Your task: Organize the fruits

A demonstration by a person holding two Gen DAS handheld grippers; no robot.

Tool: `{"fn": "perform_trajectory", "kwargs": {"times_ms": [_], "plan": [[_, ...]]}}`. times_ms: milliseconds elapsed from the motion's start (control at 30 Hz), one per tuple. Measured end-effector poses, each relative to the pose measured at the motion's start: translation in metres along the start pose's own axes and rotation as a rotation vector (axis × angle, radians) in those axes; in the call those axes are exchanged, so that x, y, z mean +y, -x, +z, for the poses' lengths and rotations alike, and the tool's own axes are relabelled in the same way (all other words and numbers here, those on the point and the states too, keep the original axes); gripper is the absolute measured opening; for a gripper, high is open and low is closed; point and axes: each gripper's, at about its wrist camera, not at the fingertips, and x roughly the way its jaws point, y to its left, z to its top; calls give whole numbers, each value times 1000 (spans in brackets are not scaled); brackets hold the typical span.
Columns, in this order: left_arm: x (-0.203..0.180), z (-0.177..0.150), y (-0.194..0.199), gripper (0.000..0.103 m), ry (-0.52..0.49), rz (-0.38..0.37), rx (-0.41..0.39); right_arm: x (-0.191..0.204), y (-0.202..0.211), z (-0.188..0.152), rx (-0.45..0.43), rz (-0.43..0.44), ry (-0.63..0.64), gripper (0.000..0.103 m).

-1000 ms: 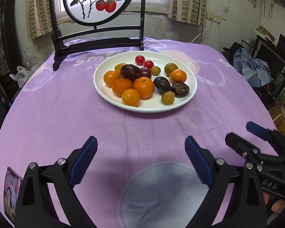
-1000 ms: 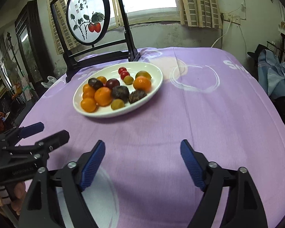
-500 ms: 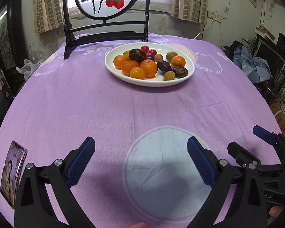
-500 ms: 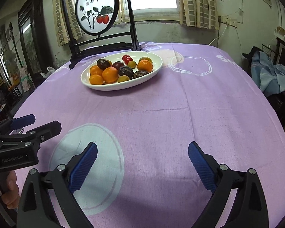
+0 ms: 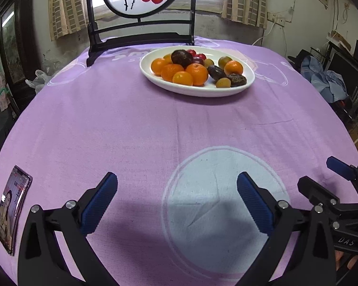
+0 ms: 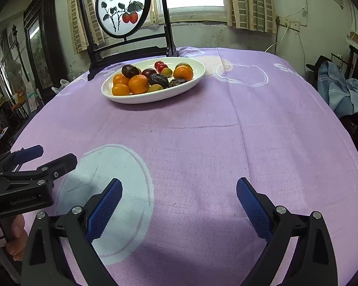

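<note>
Hovering low over the purple tablecloth point(image 5: 121, 128), the left gripper point(image 5: 176, 205) is opening its jaws, nothing between them. The right gripper point(image 6: 179, 205) beside it is spread wide, also empty. Far behind, the fruits point(image 5: 195, 68) lie together on the white plate point(image 5: 198, 90).

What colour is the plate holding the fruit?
White; the plate shows best in the left wrist view.

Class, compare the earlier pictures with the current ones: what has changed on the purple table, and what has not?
Both tools, left tool and right tool, drew back from the white oval plate of fruit, which now looks farther away. Nothing was gripped or released. Both are empty; the left's jaws are opening. Fruit unmoved.
</note>
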Motion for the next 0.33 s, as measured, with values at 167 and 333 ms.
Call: {"fn": "perform_trajectory", "kwargs": {"times_ms": [167, 333], "plan": [[5, -8, -20, 98, 51, -37, 88, -2, -8, -6, 56, 4, -7, 97], [3, -12, -28, 98, 34, -3, 96, -5, -12, -12, 94, -16, -13, 97]]}}
